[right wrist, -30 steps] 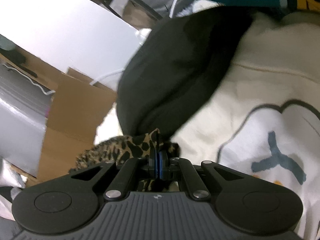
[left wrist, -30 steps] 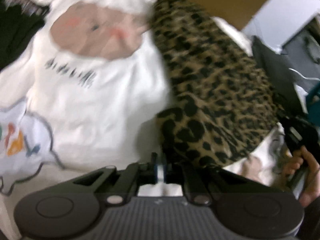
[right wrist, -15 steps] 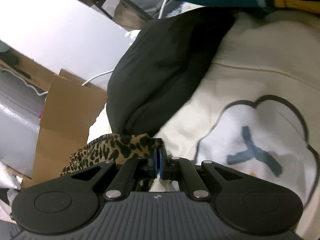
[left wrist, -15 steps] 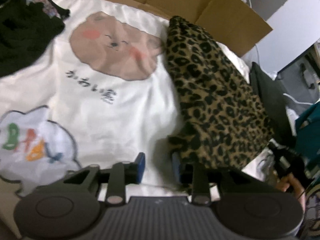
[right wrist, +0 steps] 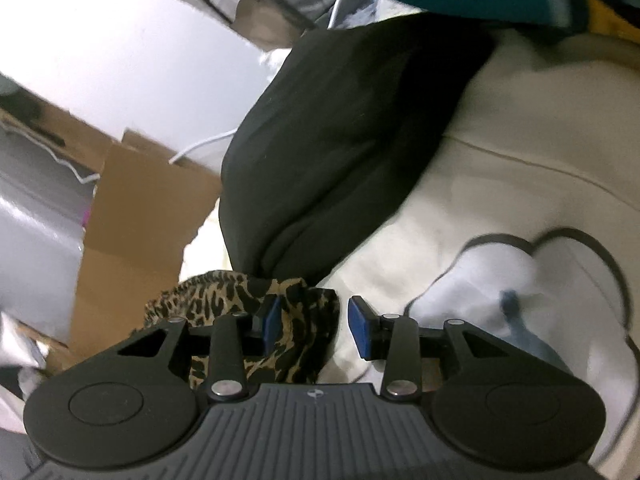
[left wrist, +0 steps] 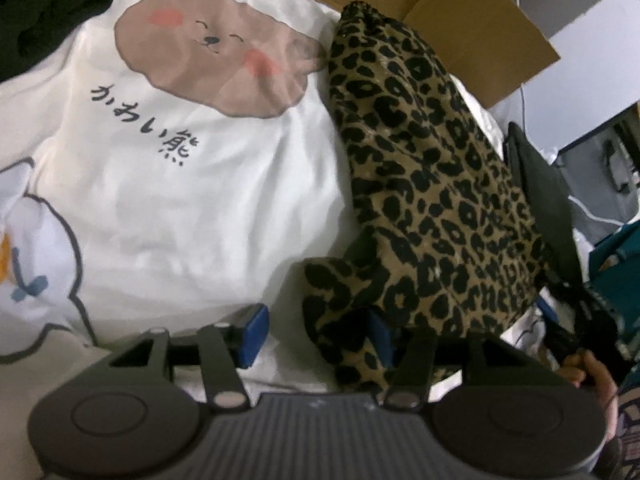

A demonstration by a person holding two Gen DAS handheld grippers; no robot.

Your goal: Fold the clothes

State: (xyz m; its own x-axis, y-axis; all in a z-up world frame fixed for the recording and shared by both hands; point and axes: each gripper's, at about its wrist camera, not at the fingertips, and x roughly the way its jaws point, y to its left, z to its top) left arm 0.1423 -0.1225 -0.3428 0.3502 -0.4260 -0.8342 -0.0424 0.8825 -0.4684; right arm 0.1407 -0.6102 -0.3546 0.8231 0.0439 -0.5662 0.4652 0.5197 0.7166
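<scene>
A leopard-print garment [left wrist: 420, 184] lies folded in a long strip on white bedding [left wrist: 208, 208] printed with a brown bear. My left gripper [left wrist: 318, 336] hangs over its near corner. The jaws are opening; the cloth lies slack between the blue pads [left wrist: 254, 334] and nothing presses on it. In the right wrist view the garment's other corner [right wrist: 224, 300] bunches by the left pad of my right gripper [right wrist: 316, 326]. Those jaws are opening too, pads apart and not pinching. A hand [left wrist: 592, 376] holding that right gripper shows at the far right of the left wrist view.
A black garment [right wrist: 340, 140] lies heaped just beyond the leopard cloth, on a cream cloth with a cloud print [right wrist: 540, 280]. An open cardboard box [left wrist: 480, 28] stands behind the bed. More dark clothes [left wrist: 40, 12] lie at the top left.
Both grippers were shut on corners of the leopard garment. The left jaws parted first, then the right, and the cloth now lies loose on the bedding.
</scene>
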